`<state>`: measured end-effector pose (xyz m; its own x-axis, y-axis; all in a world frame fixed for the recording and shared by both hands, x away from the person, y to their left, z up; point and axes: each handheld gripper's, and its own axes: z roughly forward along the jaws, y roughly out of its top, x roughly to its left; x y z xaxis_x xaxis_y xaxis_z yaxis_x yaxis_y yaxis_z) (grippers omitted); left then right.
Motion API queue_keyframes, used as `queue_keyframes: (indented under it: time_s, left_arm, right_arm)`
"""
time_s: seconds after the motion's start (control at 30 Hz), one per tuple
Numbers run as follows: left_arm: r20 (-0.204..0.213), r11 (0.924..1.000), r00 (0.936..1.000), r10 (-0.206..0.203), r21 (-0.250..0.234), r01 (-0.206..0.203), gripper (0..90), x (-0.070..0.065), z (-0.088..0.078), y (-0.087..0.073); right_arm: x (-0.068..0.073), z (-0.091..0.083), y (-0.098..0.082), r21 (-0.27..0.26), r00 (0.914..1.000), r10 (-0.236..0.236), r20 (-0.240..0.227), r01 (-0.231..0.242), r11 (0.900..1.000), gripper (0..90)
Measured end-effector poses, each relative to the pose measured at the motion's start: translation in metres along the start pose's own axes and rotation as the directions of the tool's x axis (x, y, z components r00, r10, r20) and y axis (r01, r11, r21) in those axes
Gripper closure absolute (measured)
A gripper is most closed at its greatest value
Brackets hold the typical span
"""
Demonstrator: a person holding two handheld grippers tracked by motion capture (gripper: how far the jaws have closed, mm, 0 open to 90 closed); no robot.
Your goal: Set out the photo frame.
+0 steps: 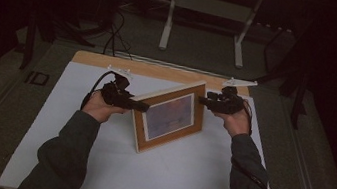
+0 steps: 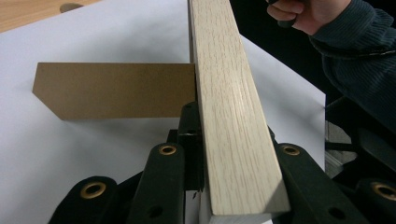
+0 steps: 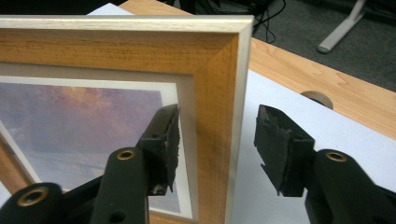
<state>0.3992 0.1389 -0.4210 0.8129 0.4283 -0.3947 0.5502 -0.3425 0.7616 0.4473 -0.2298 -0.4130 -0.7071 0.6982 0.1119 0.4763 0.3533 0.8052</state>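
A wooden picture frame [image 1: 173,118] with a purple-orange print stands tilted on the white sheet [image 1: 95,164], propped by its brown cardboard stand [image 2: 116,91]. My left gripper [image 1: 142,105] is shut on the frame's left side, and its jaws press both faces of the pale wood edge [image 2: 229,116]. At the frame's right side [image 3: 215,70] my right gripper [image 1: 203,101] stands open. One pad [image 3: 166,135] lies close to the glass at the front, while the other pad [image 3: 278,144] stands clear behind the frame.
The white sheet covers most of a light wooden table [image 1: 160,70], which has a round hole [image 3: 317,99] near its far edge. Beyond the table are the white legs of a desk [image 1: 166,28] and cables [image 1: 114,36] on a dark floor.
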Motion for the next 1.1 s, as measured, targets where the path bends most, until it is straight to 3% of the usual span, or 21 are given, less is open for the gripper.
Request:
queue_keyframes:
  time_s: [0.27,0.5,0.7,0.77,0.97,1.1]
  left_arm:
    - [0.041,0.9999,0.9990,0.014,0.006,-0.014,74.9,0.001,0.004,0.003]
    - [0.021,0.9998,0.9996,0.017,-0.011,-0.017,74.0,0.000,0.006,0.003]
    - [-0.075,0.9997,0.9972,0.007,-0.024,-0.009,60.4,-0.008,0.006,0.004]
    - [-0.104,0.9988,0.9946,-0.004,-0.049,-0.001,57.2,-0.011,0.005,0.001]
    - [-0.163,0.9912,0.9861,-0.032,-0.132,0.010,56.4,-0.019,-0.004,-0.012]
    - [-0.210,0.9878,0.9768,-0.045,-0.155,0.012,59.0,-0.025,-0.009,-0.020]
  right_arm:
    - [0.000,0.004,0.002,0.005,0.9992,-0.034,-0.019,0.034,0.999,43.8]
    - [-0.006,0.005,0.001,-0.024,0.9974,-0.023,-0.068,0.021,0.999,40.9]
    - [-0.009,0.005,0.001,-0.030,0.9960,-0.021,-0.087,0.018,0.999,41.2]
    - [-0.010,0.005,0.001,-0.029,0.9952,-0.022,-0.095,0.019,0.999,41.2]
    - [-0.012,0.007,0.000,-0.029,0.9924,-0.024,-0.120,0.021,0.999,40.1]
    - [-0.012,0.009,0.000,-0.027,0.9907,-0.031,-0.133,0.027,0.999,39.1]
